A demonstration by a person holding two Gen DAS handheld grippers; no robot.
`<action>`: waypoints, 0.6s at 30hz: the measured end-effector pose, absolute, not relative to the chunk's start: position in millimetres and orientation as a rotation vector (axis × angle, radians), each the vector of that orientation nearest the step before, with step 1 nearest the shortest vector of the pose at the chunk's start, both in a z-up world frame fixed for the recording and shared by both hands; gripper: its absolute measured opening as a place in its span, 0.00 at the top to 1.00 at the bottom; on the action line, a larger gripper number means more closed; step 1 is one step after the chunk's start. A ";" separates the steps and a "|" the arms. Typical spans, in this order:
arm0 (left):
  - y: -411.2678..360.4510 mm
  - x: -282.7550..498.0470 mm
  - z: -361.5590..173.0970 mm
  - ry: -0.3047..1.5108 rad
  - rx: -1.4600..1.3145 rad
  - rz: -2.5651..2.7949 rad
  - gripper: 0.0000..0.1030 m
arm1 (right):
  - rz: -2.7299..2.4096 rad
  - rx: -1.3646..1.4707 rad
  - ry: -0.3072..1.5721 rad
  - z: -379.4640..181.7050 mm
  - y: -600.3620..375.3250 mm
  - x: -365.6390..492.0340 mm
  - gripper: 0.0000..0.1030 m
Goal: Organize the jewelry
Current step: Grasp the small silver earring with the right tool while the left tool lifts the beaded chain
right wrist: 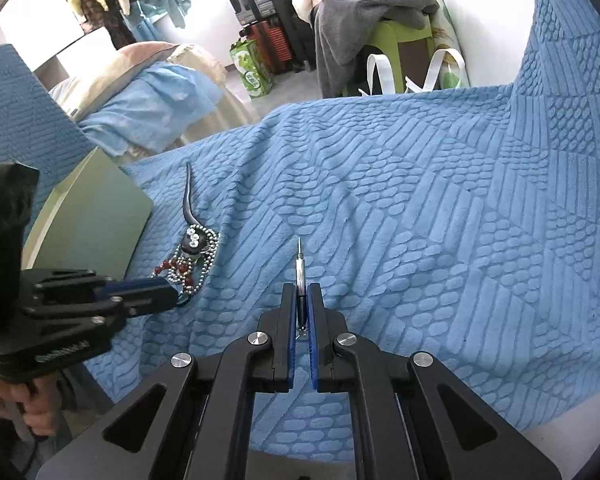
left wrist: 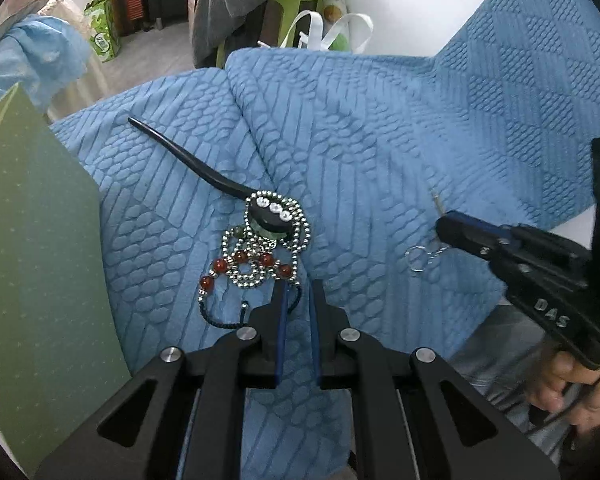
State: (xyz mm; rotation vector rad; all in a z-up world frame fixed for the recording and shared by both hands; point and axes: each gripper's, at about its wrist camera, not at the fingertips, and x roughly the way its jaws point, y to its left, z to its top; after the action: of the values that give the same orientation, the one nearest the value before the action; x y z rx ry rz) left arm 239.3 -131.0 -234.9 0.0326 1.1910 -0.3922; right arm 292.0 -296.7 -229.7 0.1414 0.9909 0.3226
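My right gripper [right wrist: 302,292] had its jaws clenched on a slim silver pin with keyring [right wrist: 299,268]; my left gripper [left wrist: 298,286], jaws nearly closed, sat at the tangled silver bead chain with red beads [left wrist: 256,256].

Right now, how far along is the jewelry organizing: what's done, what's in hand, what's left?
Nothing looks put away yet. In hand: the right gripper is shut on a slim silver pendant with a key ring dangling from it, held over the blue quilt. The left gripper, nearly closed, is at the black cord of the red-bead bracelet. Left: the ball chain and black hair stick, tangled in one pile.
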 end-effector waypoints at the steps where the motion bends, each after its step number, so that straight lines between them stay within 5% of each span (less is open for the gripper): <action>1: -131.8 240.3 -237.8 1.194 0.043 -0.385 0.90 | 0.323 0.141 0.991 -230.2 -296.1 291.5 0.97; 7: -140.9 241.9 -242.8 1.169 0.102 -0.371 0.87 | 0.334 0.150 0.990 -231.1 -297.2 289.8 0.97; 11: -146.2 241.6 -243.1 1.168 0.087 -0.388 0.69 | 0.340 0.146 0.990 -230.2 -295.0 289.3 0.97; 14: -153.7 236.6 -244.7 1.137 0.134 -0.367 0.69 | 0.338 0.148 0.993 -230.6 -294.7 289.4 0.97; 16: -155.5 234.0 -244.1 1.127 0.157 -0.347 0.72 | 0.337 0.152 0.991 -230.0 -294.7 289.5 0.96; 18: -155.9 233.9 -244.5 1.123 0.153 -0.318 0.97 | 0.333 0.155 0.990 -229.6 -295.4 289.5 0.96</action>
State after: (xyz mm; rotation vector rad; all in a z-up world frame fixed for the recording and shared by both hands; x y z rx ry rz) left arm 233.9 -155.9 -244.5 0.1534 1.1231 -0.3179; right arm 289.5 -295.4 -229.6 0.1549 0.9901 0.3333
